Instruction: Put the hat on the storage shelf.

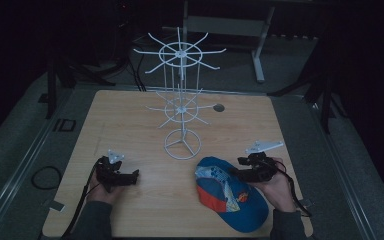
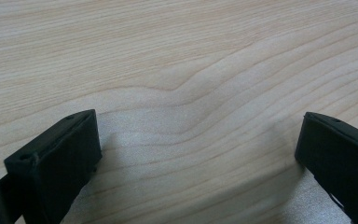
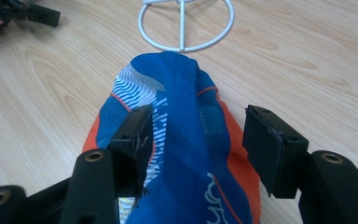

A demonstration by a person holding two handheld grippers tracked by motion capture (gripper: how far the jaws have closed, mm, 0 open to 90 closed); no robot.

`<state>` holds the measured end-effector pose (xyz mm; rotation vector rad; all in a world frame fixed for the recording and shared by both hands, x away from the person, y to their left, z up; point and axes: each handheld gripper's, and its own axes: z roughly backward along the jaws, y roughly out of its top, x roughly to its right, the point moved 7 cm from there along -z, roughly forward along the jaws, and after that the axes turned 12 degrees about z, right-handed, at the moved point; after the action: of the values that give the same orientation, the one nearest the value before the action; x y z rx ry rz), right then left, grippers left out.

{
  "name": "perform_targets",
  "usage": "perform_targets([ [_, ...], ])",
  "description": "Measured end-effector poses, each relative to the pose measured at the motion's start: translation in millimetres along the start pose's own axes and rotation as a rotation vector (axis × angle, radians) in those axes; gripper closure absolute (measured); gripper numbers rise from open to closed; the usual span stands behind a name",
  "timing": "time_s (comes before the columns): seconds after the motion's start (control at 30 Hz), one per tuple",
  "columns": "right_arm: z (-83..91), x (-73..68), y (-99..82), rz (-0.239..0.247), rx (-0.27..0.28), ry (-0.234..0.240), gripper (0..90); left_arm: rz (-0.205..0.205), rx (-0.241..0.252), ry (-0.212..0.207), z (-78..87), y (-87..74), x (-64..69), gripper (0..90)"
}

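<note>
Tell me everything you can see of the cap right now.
The cap is blue with orange mesh side panels and a white-striped patch, soft fabric, crown bunched into a ridge. It lies on the table near the white rack's ring base. The right gripper straddles the ridge, jaws wide, left pad against the fabric.

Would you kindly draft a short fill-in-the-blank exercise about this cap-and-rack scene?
1. The cap is mostly ____ with orange panels.
2. The white wire rack stands on a ____ table.
3. The right hand-held gripper has its jaws either side of the ____.
4. The left hand-held gripper has its jaws ____ above bare wood.

Missing words: blue; wooden; cap; open
</note>
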<state>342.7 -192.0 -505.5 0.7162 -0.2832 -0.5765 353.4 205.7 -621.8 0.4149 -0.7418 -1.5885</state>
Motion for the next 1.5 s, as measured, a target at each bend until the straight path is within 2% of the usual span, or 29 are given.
perform_targets([
  [0.1,2.6,-0.1,2.8,0.003,0.001,0.016,41.7,0.000,0.000,0.000,0.0,0.0,0.0,0.2],
  [0.27,-0.6,-1.2,3.4,0.012,-0.025,0.024,41.3,0.000,0.000,0.000,0.0,0.0,0.0,0.2],
  [0.3,-4.6,-2.9,3.5,0.027,-0.044,0.033,40.6,0.000,0.000,0.000,0.0,0.0,0.0,0.2],
  [0.63,-14.1,-3.5,7.1,0.041,-0.071,0.035,38.9,0.000,-0.001,0.000,0.1,0.0,0.0,0.2],
  [1.5,-38.3,-3.3,7.7,0.043,-0.130,0.071,38.6,0.000,0.000,0.000,0.0,0.0,0.0,0.2],
])
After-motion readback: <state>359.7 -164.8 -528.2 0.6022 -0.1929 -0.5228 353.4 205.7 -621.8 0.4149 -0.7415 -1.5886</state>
